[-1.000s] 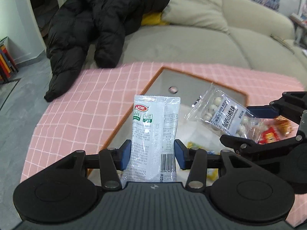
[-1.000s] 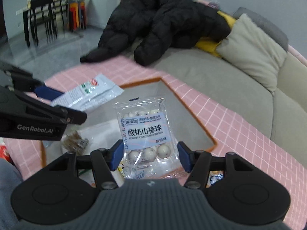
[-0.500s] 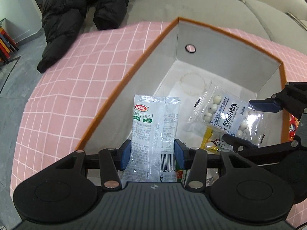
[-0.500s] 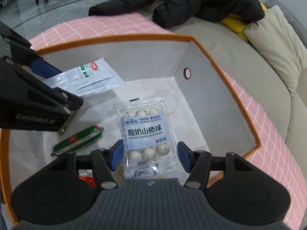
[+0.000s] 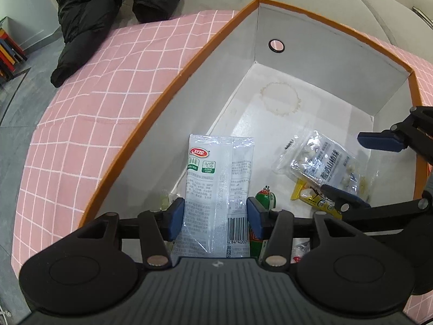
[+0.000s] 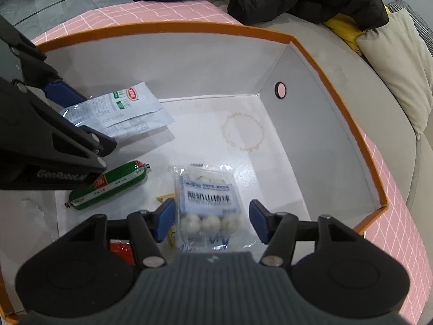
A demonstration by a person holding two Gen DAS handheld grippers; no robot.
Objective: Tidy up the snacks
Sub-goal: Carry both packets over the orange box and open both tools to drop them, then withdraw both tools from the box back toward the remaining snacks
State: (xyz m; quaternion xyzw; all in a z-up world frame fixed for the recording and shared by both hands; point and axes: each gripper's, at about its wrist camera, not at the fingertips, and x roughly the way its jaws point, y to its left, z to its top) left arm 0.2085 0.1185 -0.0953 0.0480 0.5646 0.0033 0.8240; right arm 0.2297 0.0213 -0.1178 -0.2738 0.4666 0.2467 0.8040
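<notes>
My left hand-held gripper [image 5: 215,214] grips the white sachet [image 5: 216,187] above the box [image 6: 338,62]. My right hand-held gripper [image 6: 209,219] stands released around the hawthorn-ball bag [image 6: 208,203]. Dropped carelessly, the sachet could bury the green sausage [image 6: 108,184].

Your left wrist view looks steeply down from close above into the orange-rimmed box [image 5: 173,86], facing its far corner with the round hole [image 5: 276,45] and the sofa [image 5: 379,2] beyond. Your right wrist view looks down into the same box [image 6: 338,81] from the opposite side, equally near. Both share the box floor, its ring stain [image 5: 281,98] [image 6: 242,131], the hole [image 6: 280,90], and each other's gripper at the edge.
</notes>
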